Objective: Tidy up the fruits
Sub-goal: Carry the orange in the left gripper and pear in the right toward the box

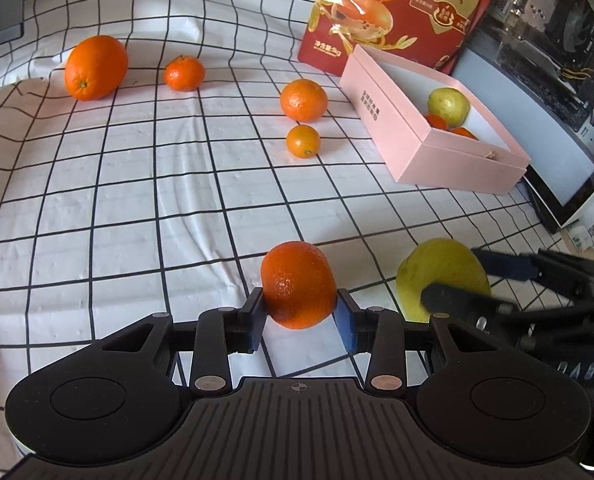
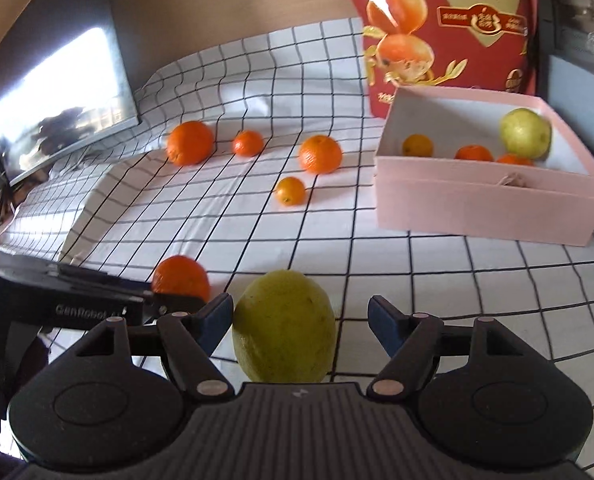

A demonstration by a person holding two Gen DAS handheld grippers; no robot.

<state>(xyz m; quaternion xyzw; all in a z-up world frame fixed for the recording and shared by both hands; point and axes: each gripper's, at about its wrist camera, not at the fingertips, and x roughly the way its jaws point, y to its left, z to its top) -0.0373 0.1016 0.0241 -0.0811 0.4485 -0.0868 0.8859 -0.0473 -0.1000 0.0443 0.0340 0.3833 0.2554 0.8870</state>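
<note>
On the checked cloth (image 1: pixel 137 208) in front of you, both grippers are down at the near fruit. Your left gripper (image 1: pixel 300 320) has its blue pads pressed against either side of an orange (image 1: pixel 297 283) — it looks clamped on it, with the orange at or just off the cloth. Your right gripper (image 2: pixel 300 322) straddles a pear (image 2: pixel 284 326); the left pad touches the skin, the right pad stands clear with a visible gap, so it is open and not yet gripping. The two fruits sit near each other, the pear to the right of the orange.

The pink box (image 2: pixel 489 216) stands to the right, in front of a red bag (image 2: pixel 449 20). Inside it the right wrist view shows four fruits: a second pear (image 2: pixel 525 133) at the back corner and three small oranges along the near wall.

Four oranges lie loose on the cloth beyond — a big one (image 1: pixel 96 67), a small one (image 1: pixel 184 73), a medium one (image 1: pixel 303 100) and a tiny one (image 1: pixel 303 141) just in front of it. So by my count four are boxed and six are left, counting the two at your grippers; I judge you are under halfway
</note>
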